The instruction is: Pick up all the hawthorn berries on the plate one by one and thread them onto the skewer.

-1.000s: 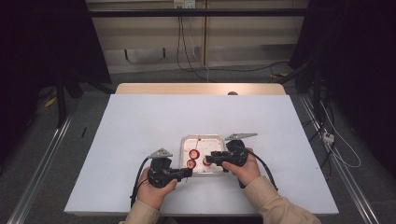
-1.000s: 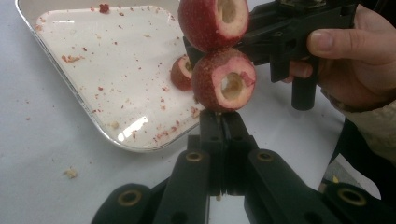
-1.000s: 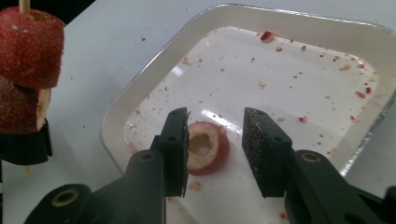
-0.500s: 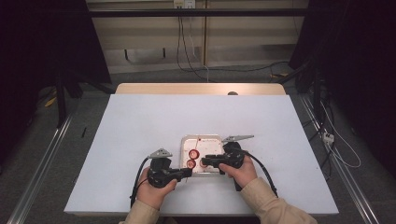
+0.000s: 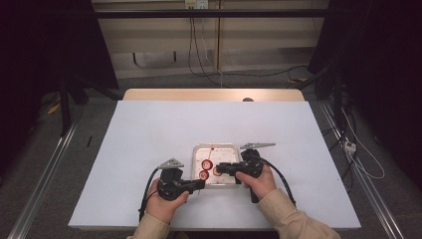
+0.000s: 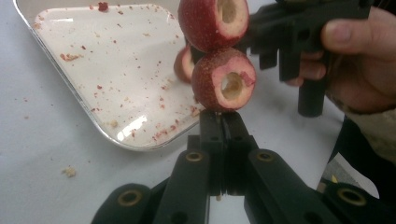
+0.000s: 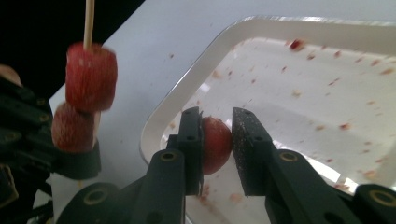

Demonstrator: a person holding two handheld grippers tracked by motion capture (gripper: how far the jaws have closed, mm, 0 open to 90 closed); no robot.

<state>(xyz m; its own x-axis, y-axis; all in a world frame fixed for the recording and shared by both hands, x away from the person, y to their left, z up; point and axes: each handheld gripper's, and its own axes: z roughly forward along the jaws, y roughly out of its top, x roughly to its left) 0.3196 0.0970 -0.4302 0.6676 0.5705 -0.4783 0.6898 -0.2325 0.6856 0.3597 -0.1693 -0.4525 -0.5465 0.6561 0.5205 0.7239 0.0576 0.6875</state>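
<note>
My left gripper (image 6: 223,119) is shut on a thin wooden skewer (image 7: 88,21) that stands upright just off the near left corner of a white tray (image 5: 215,148). Two cored red fruits are threaded on it, one (image 6: 224,79) right above the jaw tips and another (image 6: 212,21) on top. My right gripper (image 7: 217,126) reaches over the tray from the right. Its jaws have just been closing on a third red fruit (image 7: 215,144), and both pads press on it. That fruit (image 6: 183,65) hangs close behind the skewered pair.
The tray's floor is scattered with red crumbs and smears (image 6: 70,57). A few crumbs (image 6: 69,171) lie on the white table (image 5: 149,129) beside it. Cables (image 5: 278,172) trail back from both grippers toward the person.
My right gripper has edged slightly left toward the skewer. The left hand has stayed put.
</note>
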